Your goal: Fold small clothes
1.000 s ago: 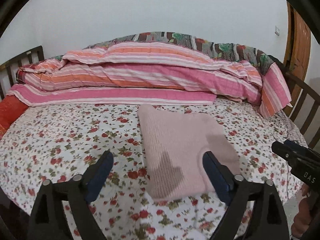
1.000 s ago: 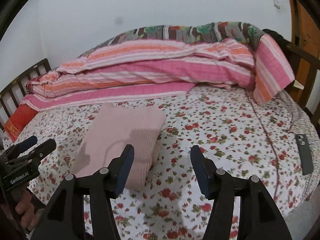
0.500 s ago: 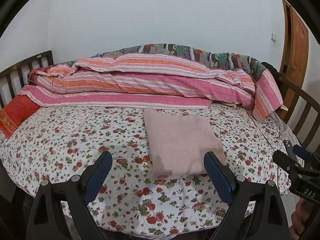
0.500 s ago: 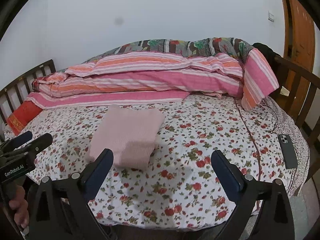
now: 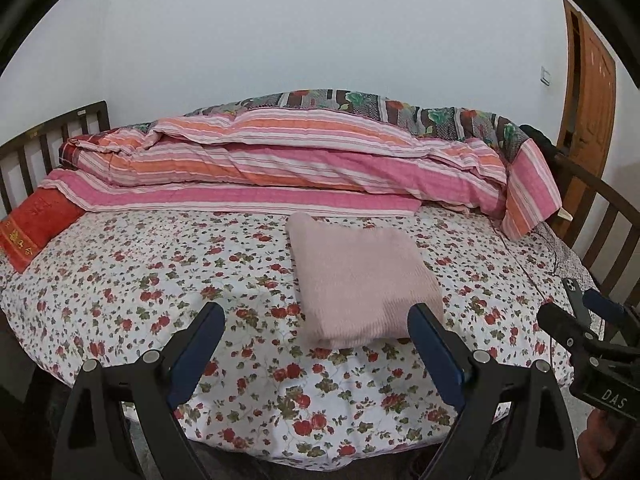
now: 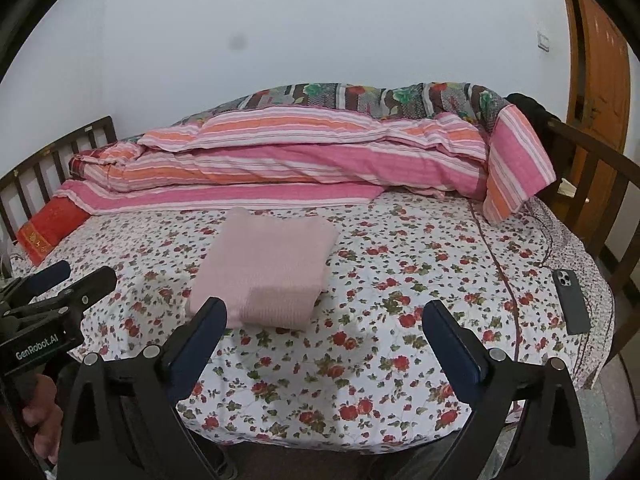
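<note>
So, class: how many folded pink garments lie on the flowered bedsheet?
1. The folded pink garment lies mid-bed on the flowered bedsheet, in front of the striped quilt. Others could be hidden under that quilt.

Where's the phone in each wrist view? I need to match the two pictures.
Left wrist: the phone is at the far right edge, mostly hidden behind the right gripper.
Right wrist: the phone lies in full view at right, near the bed's corner.
Shared landmark: the folded pink garment on the floral sheet.
</note>
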A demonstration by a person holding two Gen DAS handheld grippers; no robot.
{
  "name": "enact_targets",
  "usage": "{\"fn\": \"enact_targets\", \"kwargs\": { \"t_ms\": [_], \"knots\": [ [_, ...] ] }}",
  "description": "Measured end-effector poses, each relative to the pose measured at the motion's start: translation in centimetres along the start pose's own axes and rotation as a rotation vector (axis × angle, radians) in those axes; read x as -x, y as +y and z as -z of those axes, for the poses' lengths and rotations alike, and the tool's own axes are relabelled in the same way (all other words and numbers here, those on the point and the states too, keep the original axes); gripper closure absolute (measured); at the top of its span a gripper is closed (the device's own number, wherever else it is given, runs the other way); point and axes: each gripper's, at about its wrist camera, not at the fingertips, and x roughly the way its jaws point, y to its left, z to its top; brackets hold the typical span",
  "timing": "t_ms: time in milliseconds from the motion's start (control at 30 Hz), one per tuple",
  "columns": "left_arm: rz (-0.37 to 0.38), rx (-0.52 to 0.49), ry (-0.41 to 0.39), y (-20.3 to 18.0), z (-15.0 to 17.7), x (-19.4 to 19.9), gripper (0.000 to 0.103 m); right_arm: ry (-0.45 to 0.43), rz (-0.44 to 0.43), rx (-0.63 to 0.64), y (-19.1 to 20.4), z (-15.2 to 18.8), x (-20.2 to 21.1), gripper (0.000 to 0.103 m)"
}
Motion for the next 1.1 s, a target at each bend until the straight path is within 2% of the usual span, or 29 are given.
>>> {"fn": "enact_targets", "kwargs": {
  "t_ms": [1100],
  "knots": [
    [0.015,0.003,0.008,-0.2,0.2,0.3,0.01,-0.013,-0.008,-0.008,0.8,-0.2,1.1,0.006]
  ]
}}
